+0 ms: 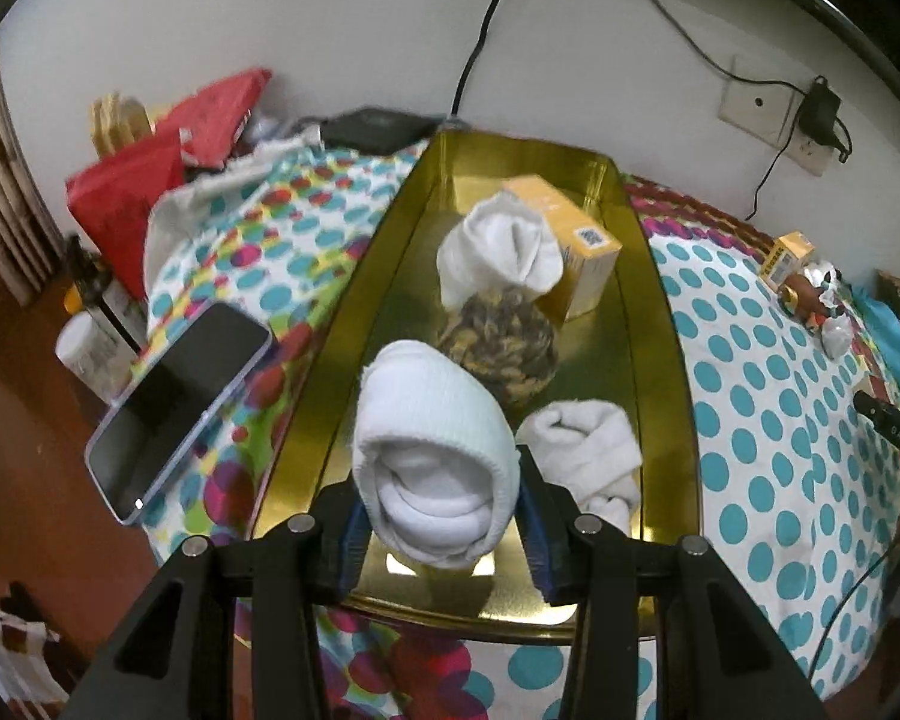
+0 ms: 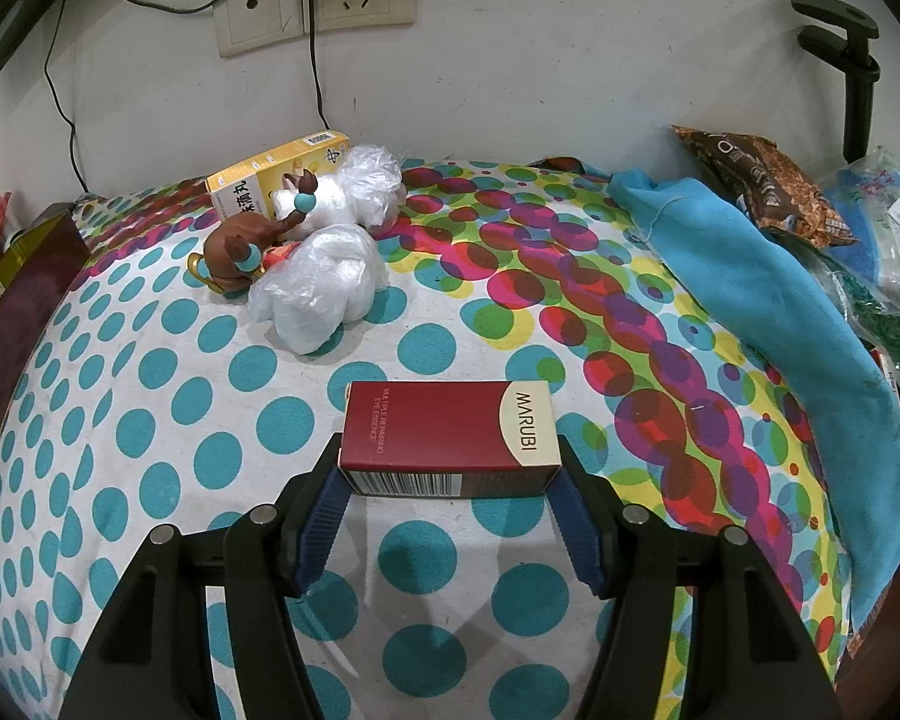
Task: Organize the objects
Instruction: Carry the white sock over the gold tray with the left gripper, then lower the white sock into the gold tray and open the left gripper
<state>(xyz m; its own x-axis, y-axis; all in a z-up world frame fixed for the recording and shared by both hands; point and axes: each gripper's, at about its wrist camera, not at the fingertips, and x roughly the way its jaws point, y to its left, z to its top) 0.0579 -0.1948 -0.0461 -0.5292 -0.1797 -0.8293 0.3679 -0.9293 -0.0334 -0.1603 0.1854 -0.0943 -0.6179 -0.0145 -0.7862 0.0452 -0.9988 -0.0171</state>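
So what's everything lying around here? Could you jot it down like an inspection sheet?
Surface: dotted cloth.
Job's things: gold tray holding rolled socks, yellow box.
Clutter: phone, toy deer, plastic wads, blue towel, snack bags.
Grippers: left gripper holds white sock over the tray; right gripper holds red box.
Cables: charger leads to wall sockets.
Surroundings: white wall.
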